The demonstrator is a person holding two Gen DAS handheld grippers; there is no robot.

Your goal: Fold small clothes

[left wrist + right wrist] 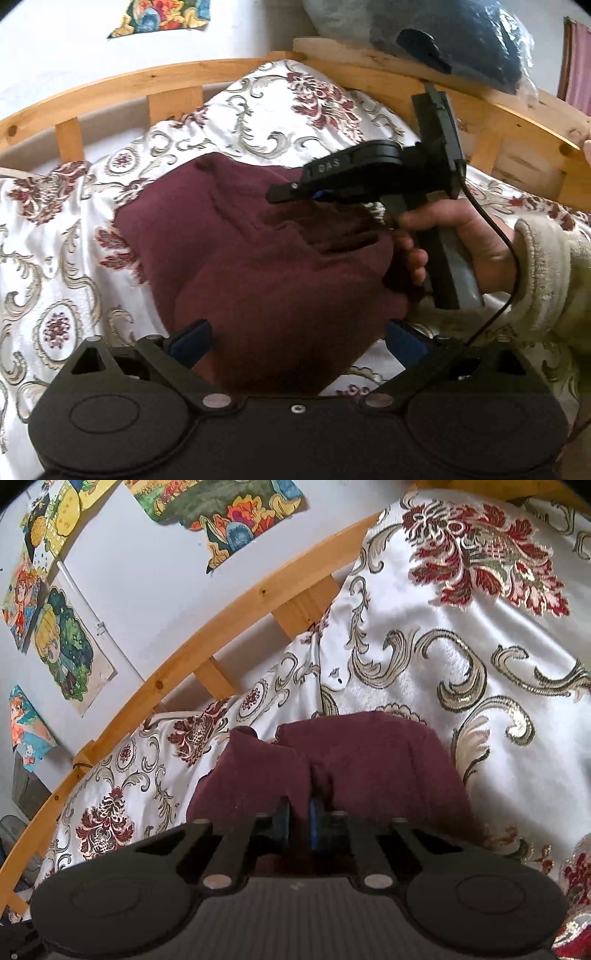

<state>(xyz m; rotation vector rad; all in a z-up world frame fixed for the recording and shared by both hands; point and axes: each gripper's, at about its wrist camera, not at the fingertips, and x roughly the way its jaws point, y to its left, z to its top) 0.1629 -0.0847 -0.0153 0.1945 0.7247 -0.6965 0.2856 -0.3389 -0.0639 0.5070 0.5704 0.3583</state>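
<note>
Maroon garment [258,266], a small knitted piece, lies rumpled on the floral bedspread [55,258] in front of the wooden bed rail [147,79], its near edge reaching toward the camera of the left wrist view. The right gripper [300,821] has its jaws pressed together on a raised pinch of the cloth at the garment's right side, probably to lift that edge for a fold; the exact layer caught is hard to tell. The person's hand [461,243] grips its handle just beside the fabric. The left gripper [295,341] hovers with jaws spread wide over the near hem, holding nothing, seemingly placed to take the matching corner.
</note>
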